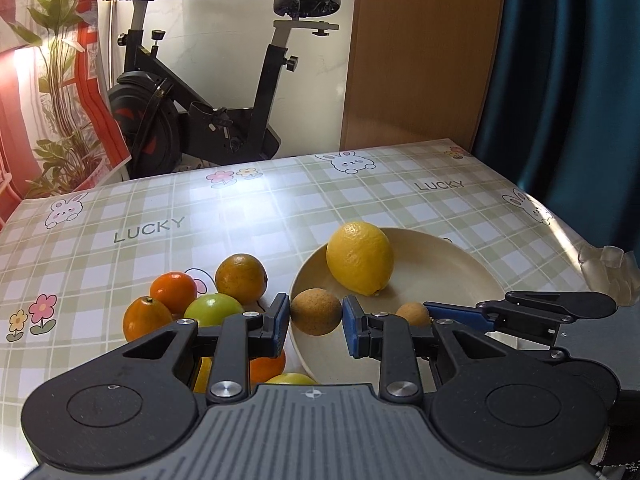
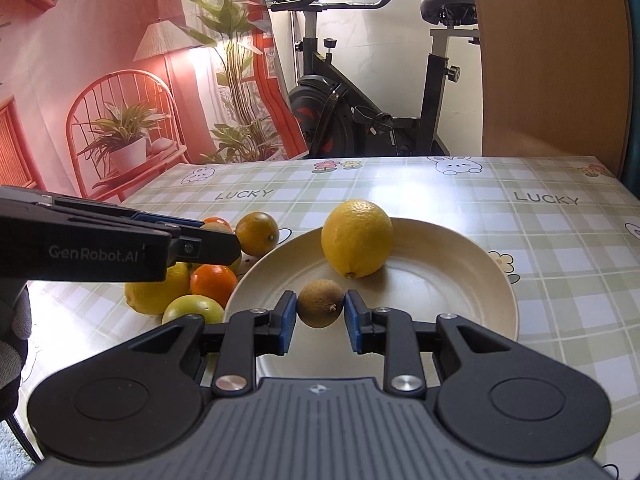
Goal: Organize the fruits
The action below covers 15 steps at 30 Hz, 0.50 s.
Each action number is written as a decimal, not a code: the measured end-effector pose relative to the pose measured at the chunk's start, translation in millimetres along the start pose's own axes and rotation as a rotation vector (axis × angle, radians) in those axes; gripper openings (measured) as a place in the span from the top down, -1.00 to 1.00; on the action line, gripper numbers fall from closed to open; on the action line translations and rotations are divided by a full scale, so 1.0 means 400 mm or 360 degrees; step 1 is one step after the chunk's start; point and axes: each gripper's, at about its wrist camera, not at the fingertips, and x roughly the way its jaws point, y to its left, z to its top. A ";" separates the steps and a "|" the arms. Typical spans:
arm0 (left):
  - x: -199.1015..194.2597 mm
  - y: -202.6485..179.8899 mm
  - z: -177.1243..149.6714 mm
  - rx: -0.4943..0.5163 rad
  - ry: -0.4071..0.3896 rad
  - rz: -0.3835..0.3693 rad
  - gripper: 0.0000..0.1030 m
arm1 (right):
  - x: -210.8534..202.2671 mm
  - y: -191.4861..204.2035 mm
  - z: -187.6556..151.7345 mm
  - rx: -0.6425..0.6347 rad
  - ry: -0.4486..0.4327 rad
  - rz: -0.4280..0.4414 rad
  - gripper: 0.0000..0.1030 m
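Note:
A cream plate point(image 1: 448, 276) point(image 2: 460, 292) holds a large yellow lemon point(image 1: 360, 258) point(image 2: 357, 238). My left gripper point(image 1: 316, 320) is shut on a small brown kiwi point(image 1: 316, 311) above the plate's left rim. My right gripper point(image 2: 320, 316) is shut on another brown kiwi point(image 2: 320, 304) over the plate's near part; that kiwi also shows in the left wrist view point(image 1: 413, 314). A pile of oranges point(image 1: 173, 292) point(image 2: 213, 282), a brownish orange point(image 1: 241, 279) point(image 2: 257, 233) and green fruit point(image 1: 214, 309) point(image 2: 192, 309) lies left of the plate.
The table has a green checked cloth point(image 1: 280, 208) with "LUCKY" prints. An exercise bike point(image 1: 208, 92) stands behind the far edge. A wooden panel point(image 1: 424, 52) and a teal curtain point(image 1: 568, 80) are at the back right. A second lemon point(image 2: 158, 292) lies in the pile.

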 end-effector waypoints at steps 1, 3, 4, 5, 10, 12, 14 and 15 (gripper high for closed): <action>0.012 0.002 0.002 -0.0002 0.0016 0.0001 0.41 | 0.011 -0.007 0.000 0.0005 0.0016 -0.0003 0.45; 0.031 0.006 0.003 -0.0014 0.0046 -0.0004 0.41 | 0.026 -0.009 0.000 -0.0010 0.0039 -0.0002 0.45; 0.036 0.008 0.001 -0.0009 0.0057 -0.0009 0.41 | 0.034 -0.007 0.000 -0.0025 0.0045 0.0004 0.45; 0.041 0.008 0.000 0.0000 0.0065 -0.0011 0.41 | 0.042 -0.006 0.003 -0.0040 0.0047 0.0016 0.45; 0.066 0.018 0.014 0.0003 0.0087 -0.0015 0.41 | 0.073 0.003 0.013 -0.0087 0.0060 0.0047 0.45; 0.077 0.022 0.022 -0.0001 0.0098 -0.0022 0.41 | 0.083 0.003 0.014 -0.0100 0.0070 0.0056 0.45; 0.087 0.025 0.027 -0.0009 0.0108 -0.0028 0.41 | 0.091 0.002 0.015 -0.0104 0.0075 0.0058 0.45; 0.091 0.026 0.029 -0.0011 0.0111 -0.0030 0.41 | 0.094 0.001 0.016 -0.0100 0.0076 0.0056 0.45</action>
